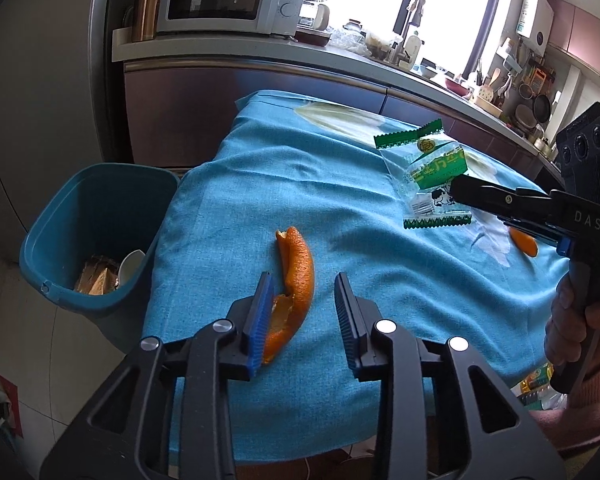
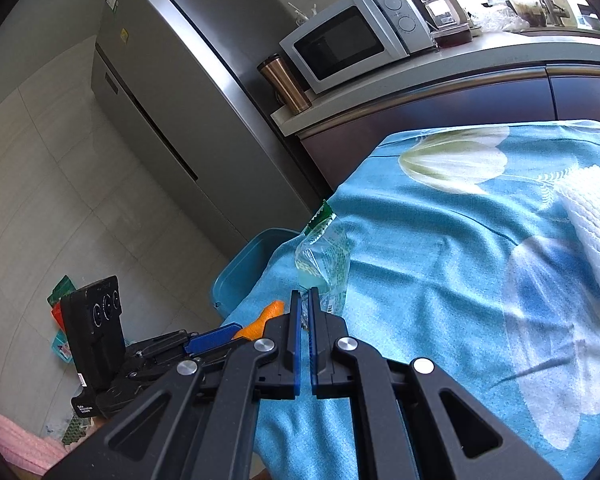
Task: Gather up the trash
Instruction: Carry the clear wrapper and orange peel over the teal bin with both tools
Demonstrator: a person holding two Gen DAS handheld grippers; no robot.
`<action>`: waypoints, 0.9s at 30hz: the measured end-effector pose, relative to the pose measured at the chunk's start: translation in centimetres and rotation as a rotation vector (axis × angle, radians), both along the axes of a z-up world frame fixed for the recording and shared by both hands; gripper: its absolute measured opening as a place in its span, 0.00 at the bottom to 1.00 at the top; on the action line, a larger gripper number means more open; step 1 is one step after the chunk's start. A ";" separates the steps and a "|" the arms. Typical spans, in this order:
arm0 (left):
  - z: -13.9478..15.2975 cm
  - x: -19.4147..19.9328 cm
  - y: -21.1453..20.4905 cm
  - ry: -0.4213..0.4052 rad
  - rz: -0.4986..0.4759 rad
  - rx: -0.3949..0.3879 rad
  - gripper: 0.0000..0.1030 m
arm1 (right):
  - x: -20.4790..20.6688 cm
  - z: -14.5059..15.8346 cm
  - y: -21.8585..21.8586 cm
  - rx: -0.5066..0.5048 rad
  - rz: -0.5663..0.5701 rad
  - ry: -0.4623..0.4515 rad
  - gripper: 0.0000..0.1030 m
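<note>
Left wrist view:
- The left gripper (image 1: 303, 312) hangs over the near edge of the table (image 1: 228, 208), its jaws wide apart, nothing between the pads.
- A long orange peel (image 1: 296, 276) lies on the blue cloth just inside that edge; its near end touches or passes under the left pad, the rest curves up between the jaws.
- A blue bin (image 1: 96, 236) stands on the floor against the table's left edge, rim below the tabletop; paper scraps lie at its bottom.
- The cloth between the peel and the left edge is bare.
- Toward the right edge, the right gripper (image 1: 458, 190) reaches in and its tip meets a clear green-printed wrapper (image 1: 424, 176). A smaller peel piece (image 1: 524, 242) lies just beneath that gripper.

Right wrist view:
- The right gripper's (image 2: 305, 300) jaws are nearly together, clamped on the wrapper's (image 2: 324, 256) lower edge; the wrapper stands up beyond the tips, near the table's (image 2: 440, 280) left edge.
- The bin (image 2: 240, 276) shows just past that edge.
- White foam netting (image 2: 596, 232) lies at the far right, well apart, with open cloth between.
</note>
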State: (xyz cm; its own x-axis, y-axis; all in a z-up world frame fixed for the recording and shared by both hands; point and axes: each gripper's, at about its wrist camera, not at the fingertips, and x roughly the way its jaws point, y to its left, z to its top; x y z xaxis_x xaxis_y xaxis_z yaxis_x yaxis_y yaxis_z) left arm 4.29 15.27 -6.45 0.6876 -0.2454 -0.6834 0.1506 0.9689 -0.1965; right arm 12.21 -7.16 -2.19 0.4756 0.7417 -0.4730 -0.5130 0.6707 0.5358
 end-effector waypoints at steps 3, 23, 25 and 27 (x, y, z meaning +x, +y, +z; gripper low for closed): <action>-0.2 0.0 -0.1 -0.002 0.002 0.016 0.30 | 0.1 -0.1 0.5 -0.004 0.005 0.005 0.02; 2.2 -1.3 3.0 -0.080 0.061 -0.026 0.11 | 0.5 0.9 4.1 -0.013 0.094 -0.020 0.02; 2.7 -1.4 3.7 -0.093 0.075 -0.023 0.11 | 0.7 1.1 4.7 -0.013 0.107 -0.025 0.02; 3.1 -1.5 4.3 -0.103 0.090 -0.024 0.11 | 0.8 1.2 5.4 -0.013 0.123 -0.029 0.02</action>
